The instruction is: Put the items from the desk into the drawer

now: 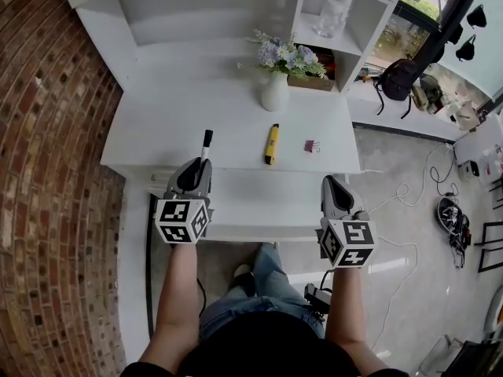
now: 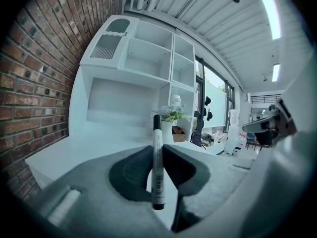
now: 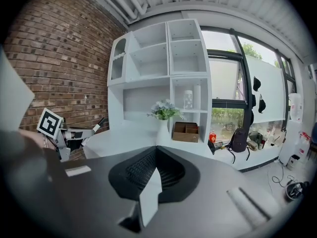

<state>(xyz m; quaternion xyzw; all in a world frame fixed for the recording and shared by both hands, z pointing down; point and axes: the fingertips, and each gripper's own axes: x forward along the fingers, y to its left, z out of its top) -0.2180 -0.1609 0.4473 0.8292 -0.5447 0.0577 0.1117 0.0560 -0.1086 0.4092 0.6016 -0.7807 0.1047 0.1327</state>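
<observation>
marker (image 1: 207, 140): it is sticking up out of the left gripper (image 1: 201, 167), black cap on top, above the front edge of the worktop (image 1: 181, 124).
left fingers (image 2: 133, 172): they are pinching the marker's white barrel between them, nearly closed.
right gripper (image 1: 328, 182): it is hovering past the worktop's front edge, off to the right.
right fingers (image 3: 143, 170): they are pressing together with nothing between them.
drawer (image 1: 259, 203): a white panel is showing just below the front edge, between the two grippers; it seems to be the drawer standing open, though i cannot tell for sure.
items waiting: a yellow pen (image 1: 271, 144) and a pink binder clip (image 1: 312, 145) are lying near each other on the worktop, in front of a vase of flowers (image 1: 274, 93).
progress: early, by my reading. one item is being carried, nothing is showing inside the drawer, and two small items are waiting to go in.
</observation>
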